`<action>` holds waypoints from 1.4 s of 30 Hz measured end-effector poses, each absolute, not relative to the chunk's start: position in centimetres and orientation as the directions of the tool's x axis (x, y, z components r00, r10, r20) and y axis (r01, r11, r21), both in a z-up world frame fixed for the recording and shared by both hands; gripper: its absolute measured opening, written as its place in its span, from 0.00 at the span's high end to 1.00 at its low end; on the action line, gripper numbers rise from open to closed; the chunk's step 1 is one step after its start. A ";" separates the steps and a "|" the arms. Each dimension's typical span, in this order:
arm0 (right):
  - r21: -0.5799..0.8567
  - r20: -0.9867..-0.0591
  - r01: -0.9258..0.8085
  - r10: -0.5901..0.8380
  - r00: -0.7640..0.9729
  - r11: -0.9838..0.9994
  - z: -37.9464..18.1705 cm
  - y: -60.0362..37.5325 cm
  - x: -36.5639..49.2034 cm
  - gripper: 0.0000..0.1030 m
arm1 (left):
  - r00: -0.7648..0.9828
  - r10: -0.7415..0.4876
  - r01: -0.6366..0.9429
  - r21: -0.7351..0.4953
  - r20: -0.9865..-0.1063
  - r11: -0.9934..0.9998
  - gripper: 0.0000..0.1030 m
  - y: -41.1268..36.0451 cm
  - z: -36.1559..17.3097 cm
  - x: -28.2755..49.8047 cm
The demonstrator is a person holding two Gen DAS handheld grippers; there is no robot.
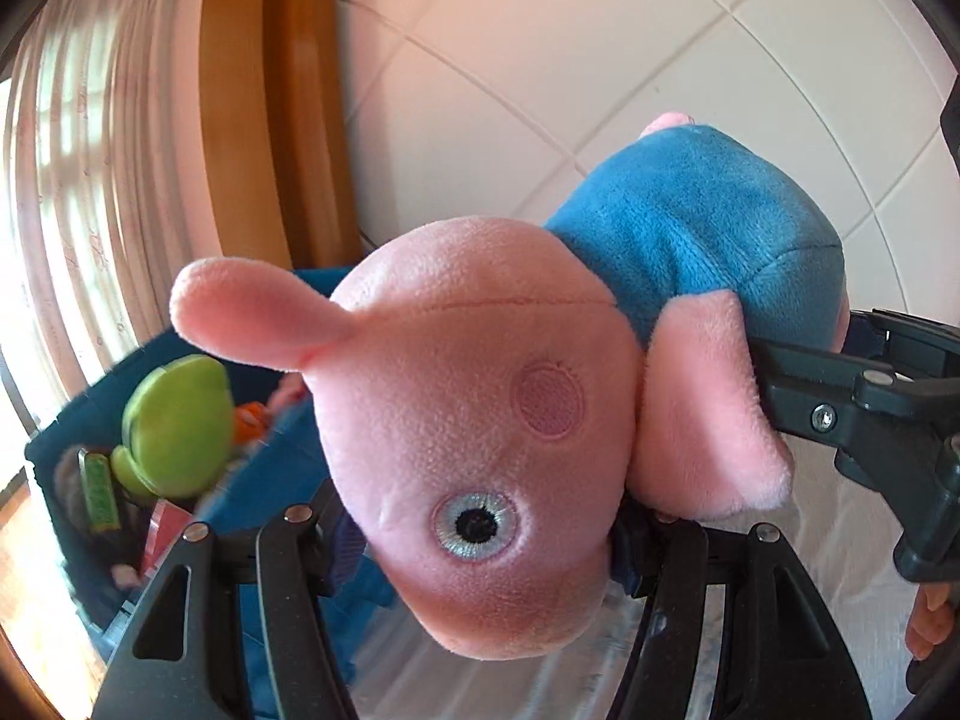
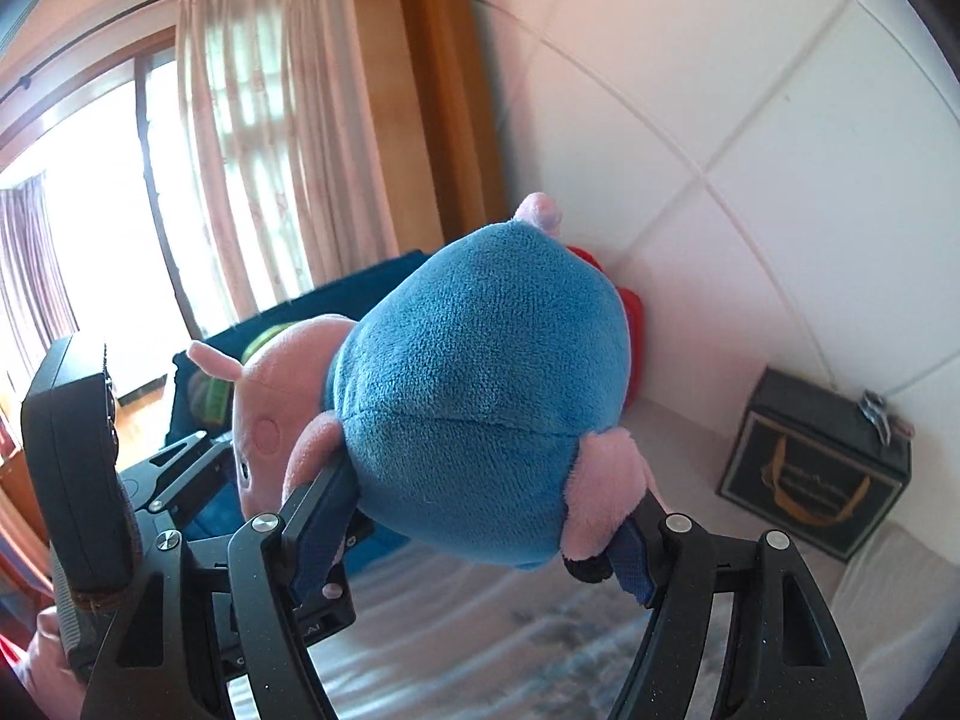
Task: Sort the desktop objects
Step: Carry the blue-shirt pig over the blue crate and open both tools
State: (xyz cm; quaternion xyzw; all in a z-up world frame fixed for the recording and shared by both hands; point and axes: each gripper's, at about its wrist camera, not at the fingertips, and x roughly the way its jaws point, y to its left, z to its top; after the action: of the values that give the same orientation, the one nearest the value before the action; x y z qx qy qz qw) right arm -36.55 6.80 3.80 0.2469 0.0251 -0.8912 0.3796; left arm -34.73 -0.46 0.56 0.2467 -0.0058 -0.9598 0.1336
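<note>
A plush pig [image 1: 480, 390] with a pink head and a blue body [image 2: 480, 390] hangs in the air, held by both grippers. My left gripper [image 1: 486, 546] is shut on its head, whose eye and cheek face the left wrist camera. My right gripper [image 2: 480, 531] is shut on the blue body, with its blue pads [image 2: 324, 516] pressed into both sides near the pink limbs. The right gripper [image 1: 840, 408] also shows at the right of the left wrist view, under the pig's arm. Part of the left gripper [image 2: 180, 474] shows beside the head in the right wrist view.
A dark blue fabric bin [image 1: 264, 480] stands behind and left, holding a green plush [image 1: 180, 420] and several other toys. A black box [image 2: 816, 468] sits against the white tiled wall on the right. Something red [image 2: 630, 312] lies behind the pig. A pale cloth surface [image 2: 480, 630] lies below.
</note>
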 end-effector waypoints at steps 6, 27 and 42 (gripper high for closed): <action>0.111 -0.431 0.699 -0.668 -0.607 -0.707 7.0 -1.1 -35.8 0.28 | -0.857 -0.257 0.252 0.071 -0.446 -0.965 0.39 -9.0 3.3 -34.2; 0.123 -0.505 0.605 -0.574 -0.644 -0.787 10.7 -28.8 -44.3 0.28 | -0.797 -0.173 0.162 0.071 -0.579 -0.984 0.35 -37.2 3.7 -45.8; 0.044 -0.611 0.431 -0.366 -0.702 -0.901 6.4 -28.4 -47.8 0.00 | -0.695 -0.161 0.140 0.088 -0.701 -0.986 0.33 -35.6 -0.3 -49.4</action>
State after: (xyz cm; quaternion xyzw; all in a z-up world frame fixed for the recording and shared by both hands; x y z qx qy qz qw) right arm -47.83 -28.37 6.36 0.3198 0.0513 -0.9211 0.2162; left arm -49.35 -35.57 -0.34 0.3821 -0.0140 -0.9204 0.0818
